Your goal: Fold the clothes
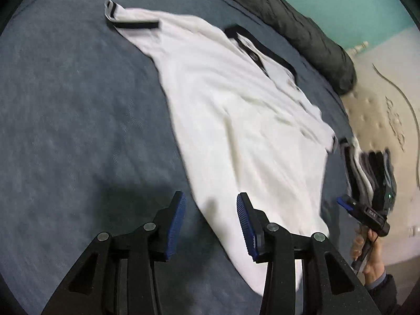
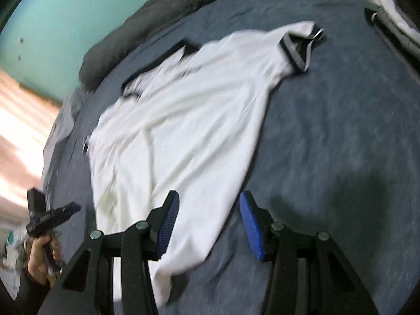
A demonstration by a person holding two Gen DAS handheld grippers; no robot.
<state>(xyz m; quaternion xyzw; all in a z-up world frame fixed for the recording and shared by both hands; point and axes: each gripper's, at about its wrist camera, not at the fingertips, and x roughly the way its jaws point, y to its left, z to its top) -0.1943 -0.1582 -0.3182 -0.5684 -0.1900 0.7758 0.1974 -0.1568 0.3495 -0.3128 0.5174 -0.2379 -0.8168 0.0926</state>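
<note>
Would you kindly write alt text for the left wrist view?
A white polo shirt with black trim lies spread on a blue bedspread. The open left gripper hovers over its hem, holding nothing.

Bare blue bedsheet lies open beside the white black-trimmed shirt; a dark rolled quilt borders the far edge.

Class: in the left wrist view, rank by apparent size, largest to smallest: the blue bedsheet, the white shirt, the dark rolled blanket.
1. blue bedsheet
2. white shirt
3. dark rolled blanket, though it lies farthest from the camera, so its true size is unsure.
</note>
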